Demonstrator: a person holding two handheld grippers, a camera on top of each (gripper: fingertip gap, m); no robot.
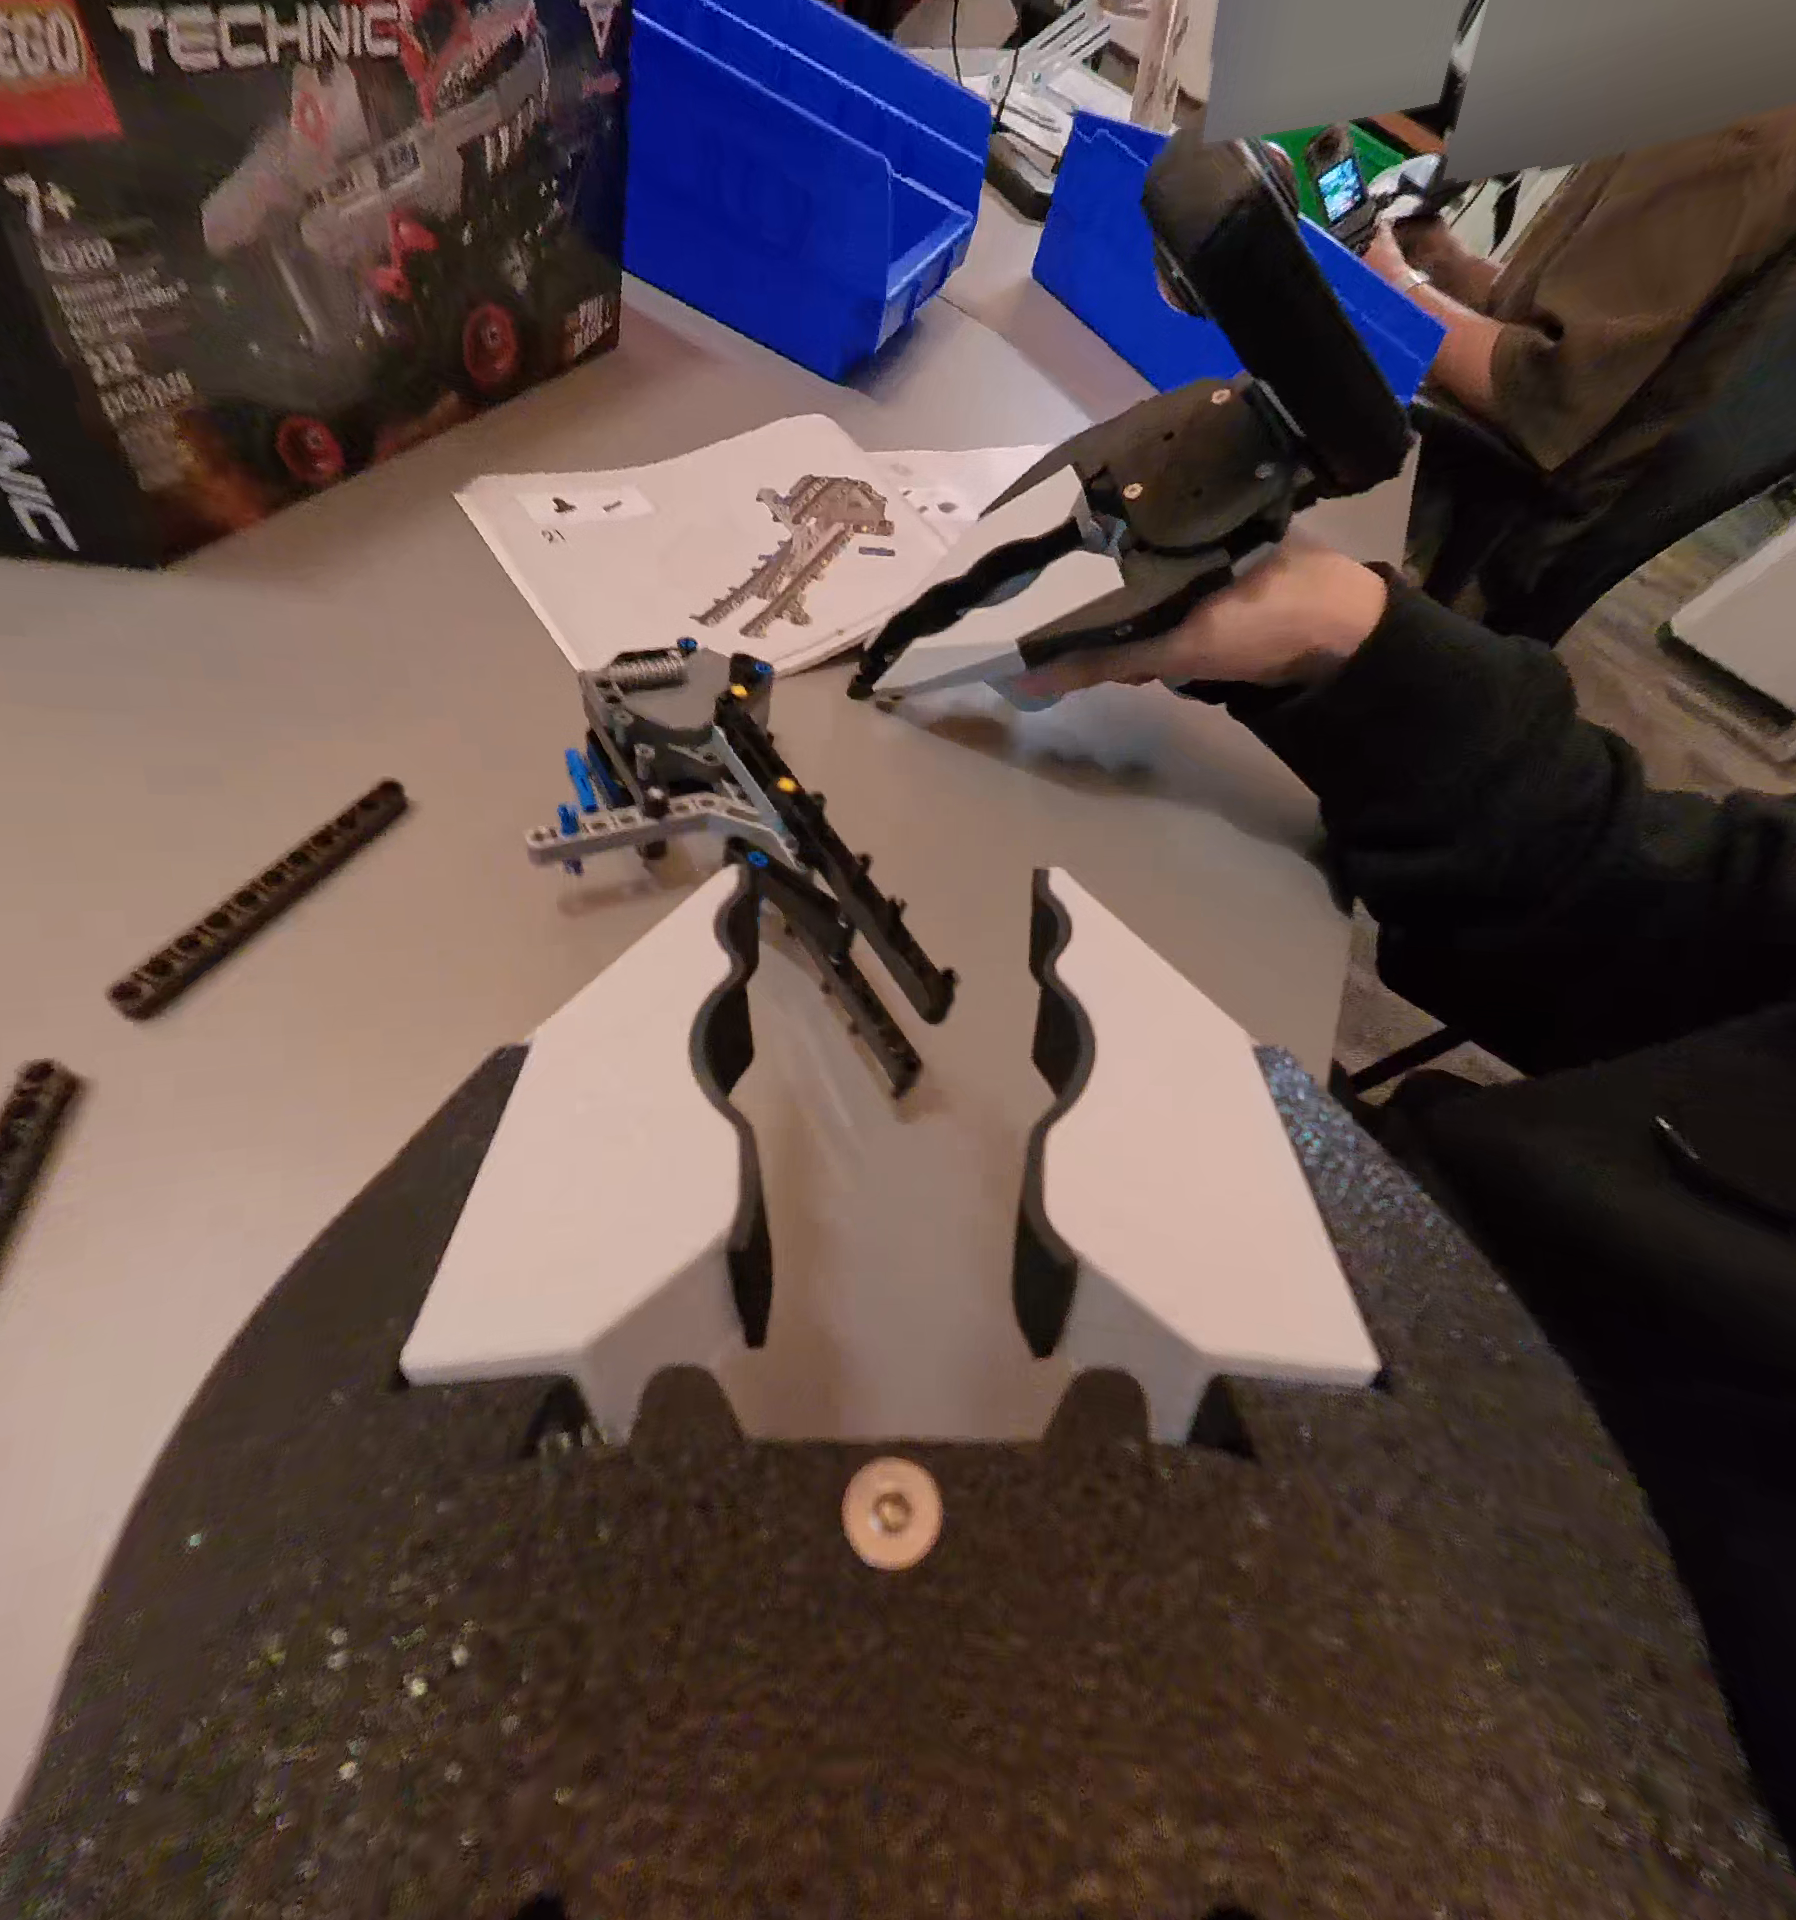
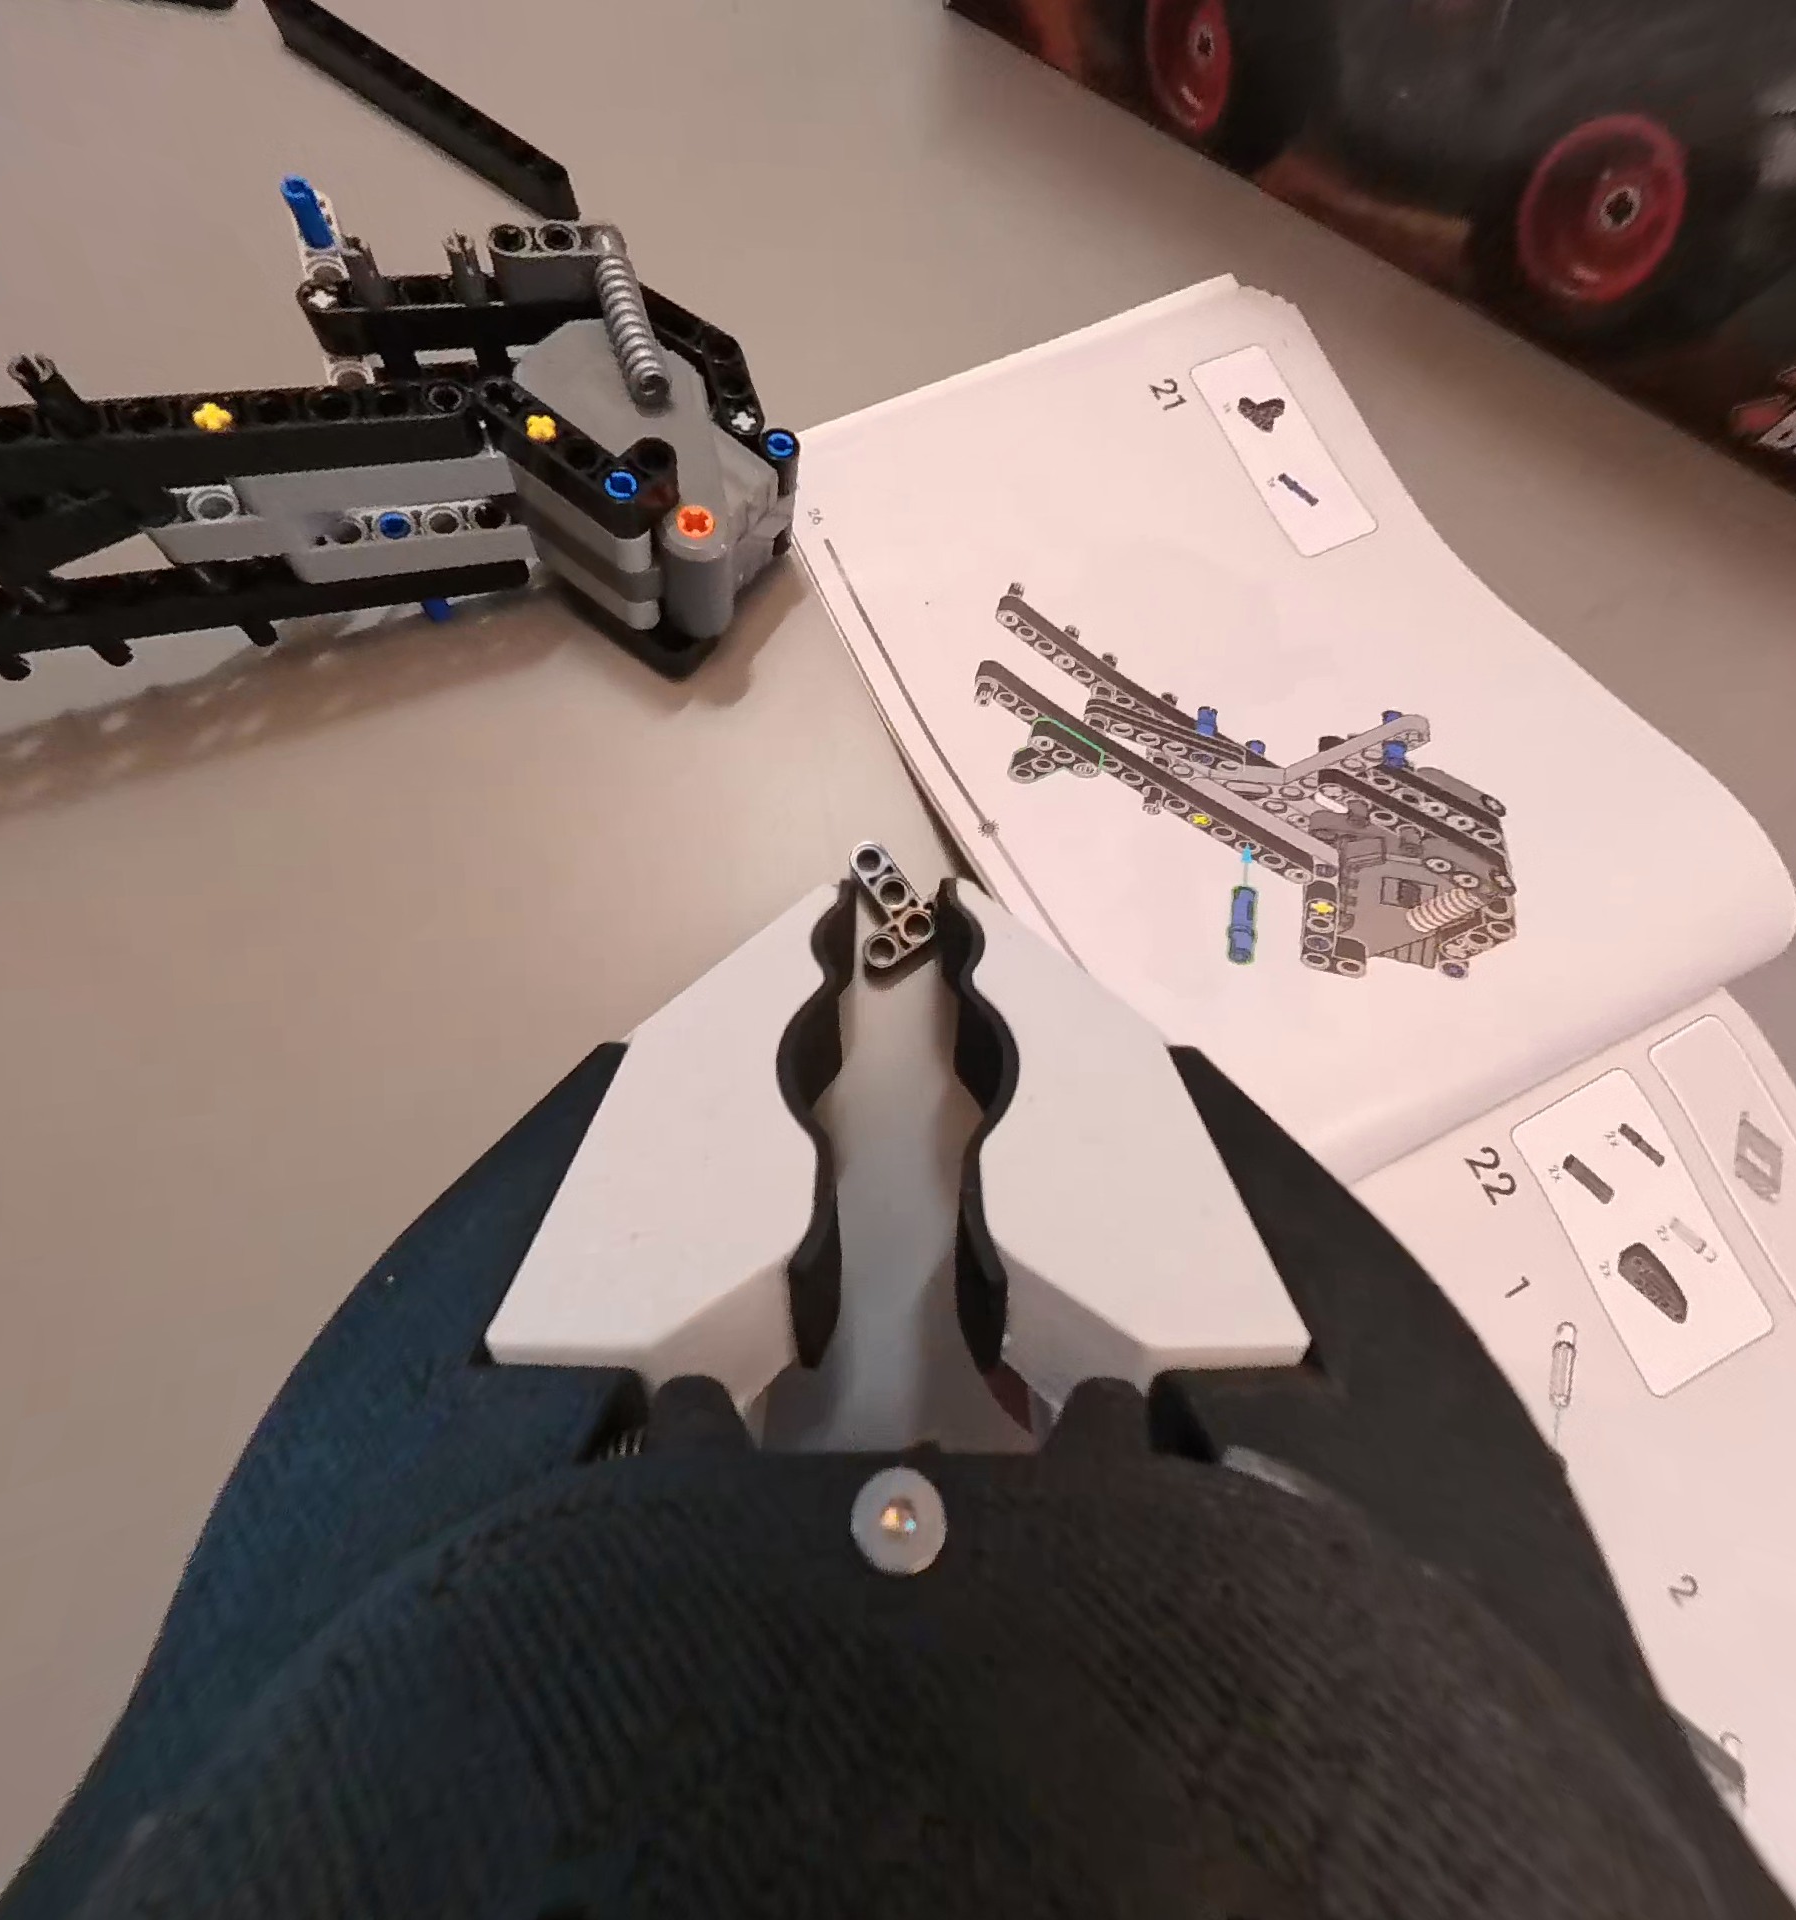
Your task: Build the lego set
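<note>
The part-built Lego assembly [image 1: 707,769] of black beams, grey blocks, a spring and blue pins lies on the grey table; it also shows in the right wrist view [image 2: 406,468]. My left gripper [image 1: 889,914] is open and empty, just short of the assembly's two long black beams. My right gripper [image 2: 894,896] is shut on a small dark T-shaped Lego piece [image 2: 886,940], with its tips low at the table by the edge of the open instruction booklet [image 2: 1289,675]. In the left wrist view the right gripper [image 1: 863,681] sits right of the assembly.
The Lego box [image 1: 250,260] stands at the back left. Two loose black beams [image 1: 260,899] [image 1: 0,1184] lie on the left. Two blue bins [image 1: 800,177] [image 1: 1185,260] stand behind the booklet [image 1: 707,530]. A seated person [image 1: 1600,260] is at the far right. Spacing between my two grippers at the tips: around 20 cm.
</note>
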